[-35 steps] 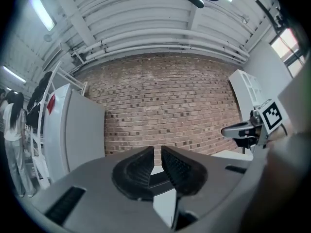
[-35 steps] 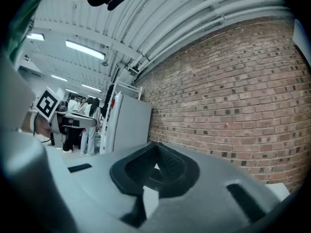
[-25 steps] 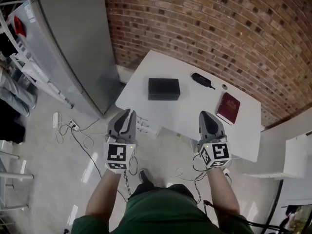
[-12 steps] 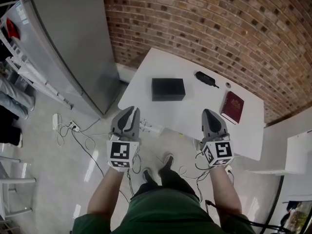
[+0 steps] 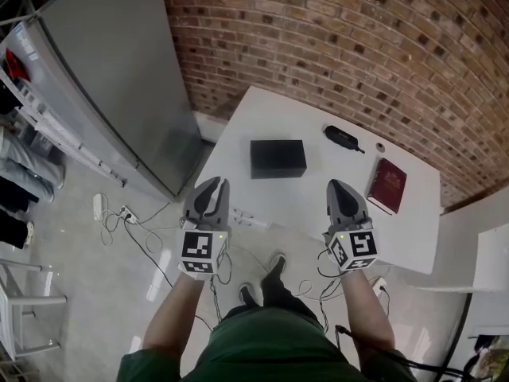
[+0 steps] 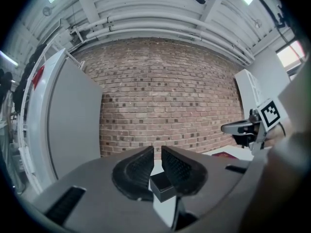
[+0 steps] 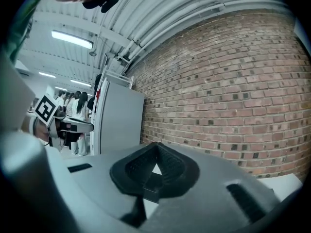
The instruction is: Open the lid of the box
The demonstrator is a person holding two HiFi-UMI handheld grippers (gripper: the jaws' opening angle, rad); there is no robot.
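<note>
The black box (image 5: 277, 158) lies with its lid down on the white table (image 5: 318, 205), toward the left side. My left gripper (image 5: 213, 184) hovers short of the table's near edge, in front of the box and not touching it. In the left gripper view its jaws (image 6: 157, 149) stand a narrow gap apart with nothing between them, and the box (image 6: 163, 187) shows beyond, low in the gap. My right gripper (image 5: 338, 186) hangs level with it near the table's front edge, farther right. Its jaws (image 7: 156, 145) are shut, tips meeting, empty.
A dark red book (image 5: 386, 185) lies at the table's right, with a slim black device (image 5: 342, 139) and a small round object (image 5: 380, 147) at the back. A brick wall (image 5: 358, 46) stands behind the table, a tall grey cabinet (image 5: 119, 78) to the left. Cables and a power strip (image 5: 119, 213) cross the floor.
The person has stepped toward the table, so the box and table sit lower and further right in the head view. Both grippers hold the same pose and jaw stance.
</note>
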